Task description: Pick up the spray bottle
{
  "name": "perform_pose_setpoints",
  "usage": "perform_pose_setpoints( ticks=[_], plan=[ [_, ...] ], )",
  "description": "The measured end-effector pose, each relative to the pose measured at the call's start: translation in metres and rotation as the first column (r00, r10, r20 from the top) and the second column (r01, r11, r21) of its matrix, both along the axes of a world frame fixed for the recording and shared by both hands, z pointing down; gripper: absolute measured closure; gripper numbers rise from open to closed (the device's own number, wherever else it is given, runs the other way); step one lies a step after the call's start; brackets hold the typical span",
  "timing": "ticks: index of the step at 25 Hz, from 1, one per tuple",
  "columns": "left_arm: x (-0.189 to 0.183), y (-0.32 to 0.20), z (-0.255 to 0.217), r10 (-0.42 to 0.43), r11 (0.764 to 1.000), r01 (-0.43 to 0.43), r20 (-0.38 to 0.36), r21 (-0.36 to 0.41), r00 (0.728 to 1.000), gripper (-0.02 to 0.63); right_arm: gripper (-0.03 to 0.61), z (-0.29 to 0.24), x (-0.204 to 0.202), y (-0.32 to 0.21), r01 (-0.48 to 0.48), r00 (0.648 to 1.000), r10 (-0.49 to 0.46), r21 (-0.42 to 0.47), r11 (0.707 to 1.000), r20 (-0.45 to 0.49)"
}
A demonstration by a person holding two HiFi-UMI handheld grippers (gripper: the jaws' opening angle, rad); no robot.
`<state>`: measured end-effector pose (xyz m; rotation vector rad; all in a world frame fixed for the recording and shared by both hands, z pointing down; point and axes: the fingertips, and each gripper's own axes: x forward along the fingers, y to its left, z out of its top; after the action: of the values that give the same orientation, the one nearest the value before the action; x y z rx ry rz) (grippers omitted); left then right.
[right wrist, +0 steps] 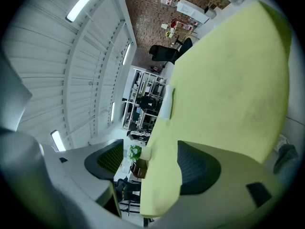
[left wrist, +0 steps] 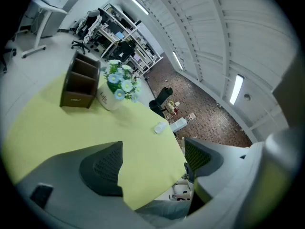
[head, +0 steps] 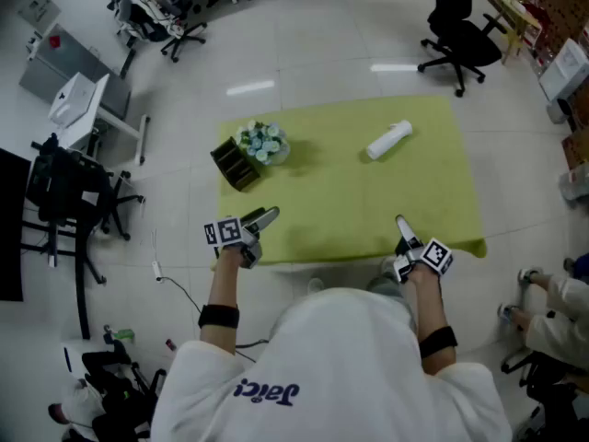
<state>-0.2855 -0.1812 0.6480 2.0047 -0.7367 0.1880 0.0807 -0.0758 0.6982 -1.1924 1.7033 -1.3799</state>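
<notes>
Green table (head: 350, 201) bears a flower-filled pot (left wrist: 106, 100), wooden organiser (head: 236, 164), spray bottle (head: 388, 140) (my left claw (head: 262, 218) and right claw (head: 403, 229) gape).

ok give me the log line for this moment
left gripper: open, empty | right gripper: open, empty | white plastic spray bottle: lying on its side on yellow-green tablecloth, untouched

The table (head: 368, 201) is bare from its near edge to the bottle (head: 389, 141), which lies on its side toward the far right; nothing stands between it and the right gripper (head: 402, 228). The pot (head: 261, 143) and box (head: 234, 164), just beside each other, take up the far left, ahead of the left gripper (head: 261, 217) and well apart from the bottle. Room is free all round the bottle. A chair (head: 460, 40) stands on the floor beyond the far right corner
</notes>
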Motion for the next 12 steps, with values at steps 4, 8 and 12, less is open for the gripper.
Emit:
perform_pose_setpoints(
  ticks=[4,8,12],
  plan=[
    [0.074,0.002,-0.001,0.106,0.994,-0.108,0.077,0.028,0.991,0.195,0.215,-0.005,0.056,-0.005,0.006,0.999,-0.005,0.019,1.000,-0.041],
    [0.147,-0.019,0.000,0.233,0.967,-0.248,0.184,0.059,0.955,0.195,0.215,-0.012,0.093,-0.020,0.018,1.000,-0.019,0.026,0.999,0.012],
    [0.207,-0.044,0.000,0.362,0.911,-0.406,0.327,0.077,0.873,0.195,0.215,-0.011,0.125,-0.026,0.031,0.999,-0.030,0.009,0.999,-0.028]
  ],
)
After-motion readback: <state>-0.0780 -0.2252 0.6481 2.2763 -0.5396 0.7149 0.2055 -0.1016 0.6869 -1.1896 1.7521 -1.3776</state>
